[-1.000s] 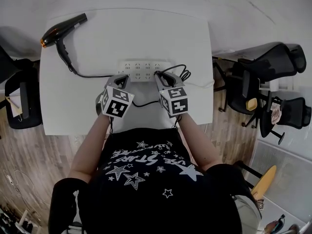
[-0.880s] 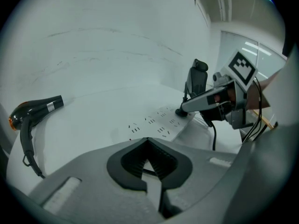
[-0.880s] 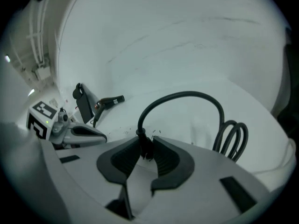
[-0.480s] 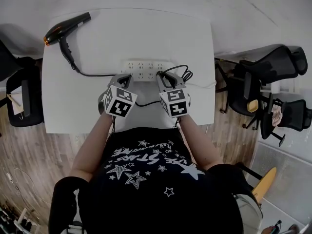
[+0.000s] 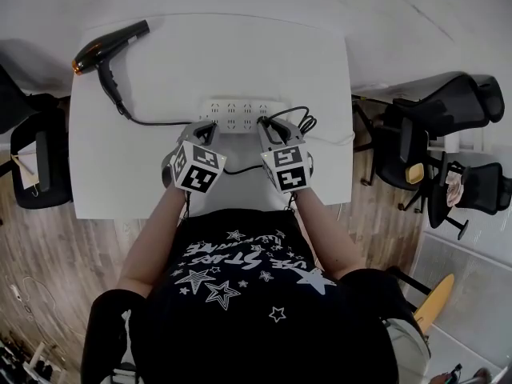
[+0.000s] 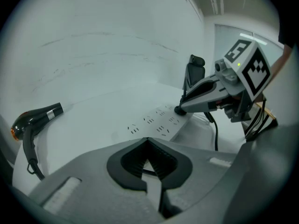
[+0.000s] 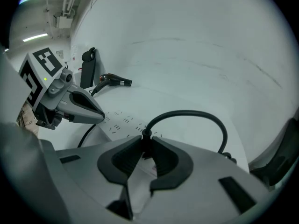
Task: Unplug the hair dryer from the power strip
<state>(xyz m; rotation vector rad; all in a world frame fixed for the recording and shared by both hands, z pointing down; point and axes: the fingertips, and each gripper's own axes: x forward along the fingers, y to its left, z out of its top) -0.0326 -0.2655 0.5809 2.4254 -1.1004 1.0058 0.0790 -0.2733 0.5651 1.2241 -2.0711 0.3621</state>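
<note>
Black hair dryer, orange at the rear, lying at counter corner
Right hand-held gripper clenched, seemingly on black plug in white power strip; left hand-held gripper closed tip to tip

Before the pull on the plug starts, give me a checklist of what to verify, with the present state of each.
1. Right gripper fingers closed on plug: ok.
2. Plug seated in power strip: ok, not yet pulled.
3. Left gripper bracing the power strip: cannot tell; its shut fingers sit at the left end, contact unclear.
4. Cord slack beyond plug: ok, loose loop.
5. Hair dryer clear of both grippers: ok, lies well away.
</note>
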